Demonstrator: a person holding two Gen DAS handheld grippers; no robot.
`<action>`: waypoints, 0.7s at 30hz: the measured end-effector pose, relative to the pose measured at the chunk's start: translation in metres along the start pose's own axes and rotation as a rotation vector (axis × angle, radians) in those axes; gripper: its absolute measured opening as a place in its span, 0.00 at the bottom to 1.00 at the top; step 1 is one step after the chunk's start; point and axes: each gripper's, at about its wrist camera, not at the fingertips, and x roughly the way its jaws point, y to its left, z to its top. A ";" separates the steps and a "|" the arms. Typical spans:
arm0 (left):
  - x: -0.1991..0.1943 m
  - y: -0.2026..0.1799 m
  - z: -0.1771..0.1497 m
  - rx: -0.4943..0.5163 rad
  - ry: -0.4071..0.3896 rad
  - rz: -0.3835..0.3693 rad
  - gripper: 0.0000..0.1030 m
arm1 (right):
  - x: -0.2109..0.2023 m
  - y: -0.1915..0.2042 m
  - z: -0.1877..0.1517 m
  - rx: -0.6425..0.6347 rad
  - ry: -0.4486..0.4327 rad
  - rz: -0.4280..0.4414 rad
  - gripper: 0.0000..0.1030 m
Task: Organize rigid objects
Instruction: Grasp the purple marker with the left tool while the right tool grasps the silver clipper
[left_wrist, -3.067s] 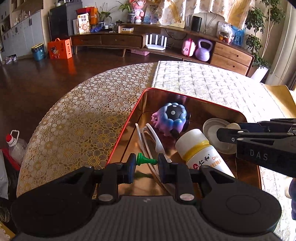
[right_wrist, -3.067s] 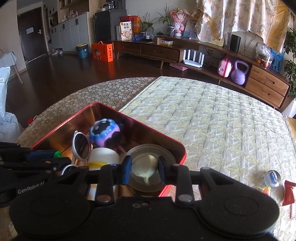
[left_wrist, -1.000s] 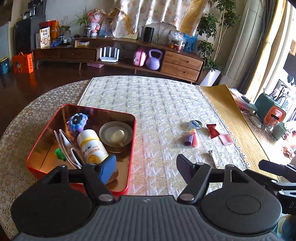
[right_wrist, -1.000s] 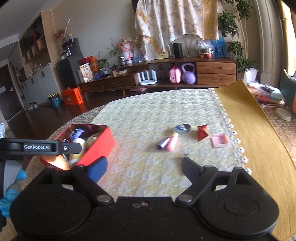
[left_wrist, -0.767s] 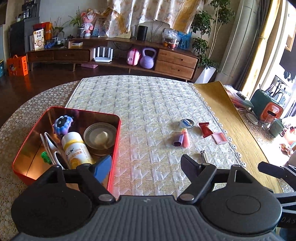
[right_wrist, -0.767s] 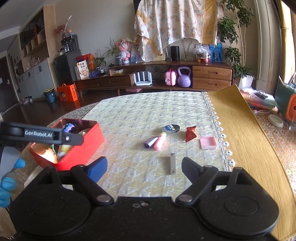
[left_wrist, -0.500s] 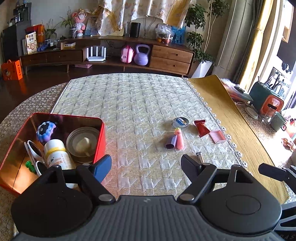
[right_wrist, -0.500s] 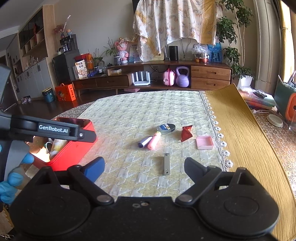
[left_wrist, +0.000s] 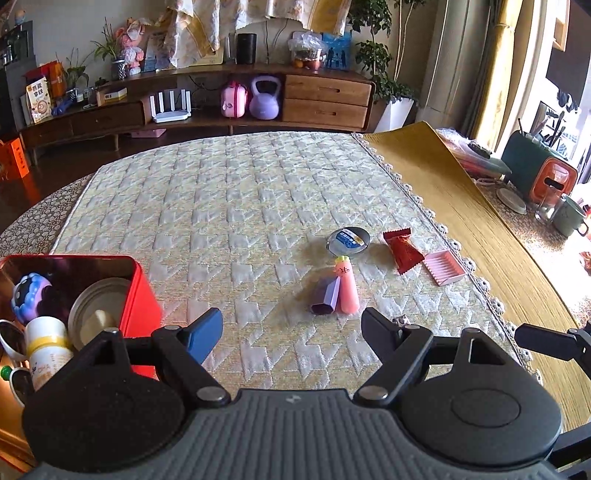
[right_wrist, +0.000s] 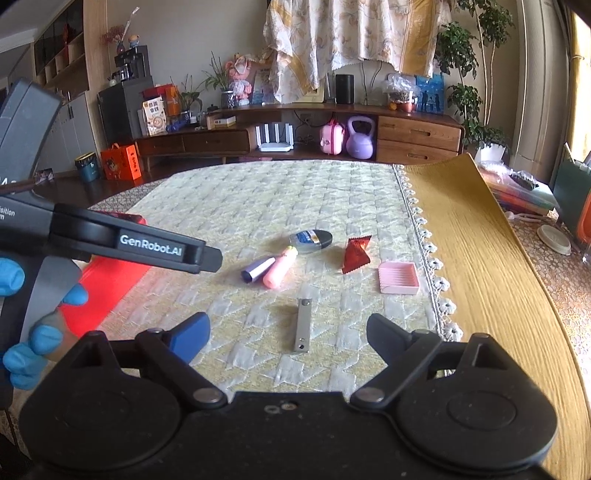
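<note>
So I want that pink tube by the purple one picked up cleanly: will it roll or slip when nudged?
The pink tube looks round and smooth, lying on its side, so it would probably roll sideways if nudged. The purple tube touching it may block rolling that way. The quilted cloth likely adds some grip.

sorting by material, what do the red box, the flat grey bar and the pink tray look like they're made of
Red box: likely painted tin; its inner walls are coppery and mirror the contents.
Grey bar: probably brushed metal; dull silver sheen, a rivet near each end.
Pink tray: looks like matte moulded plastic, with a ridged floor and no glare.
</note>
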 end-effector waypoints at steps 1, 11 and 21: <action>0.004 -0.002 0.000 0.005 0.002 -0.002 0.80 | 0.004 -0.001 0.000 0.001 0.007 -0.003 0.85; 0.048 -0.005 0.003 0.008 0.040 0.026 0.80 | 0.034 -0.009 -0.006 -0.026 0.059 -0.008 0.72; 0.070 -0.011 0.003 0.053 0.030 0.053 0.79 | 0.053 -0.008 -0.005 -0.052 0.083 0.003 0.55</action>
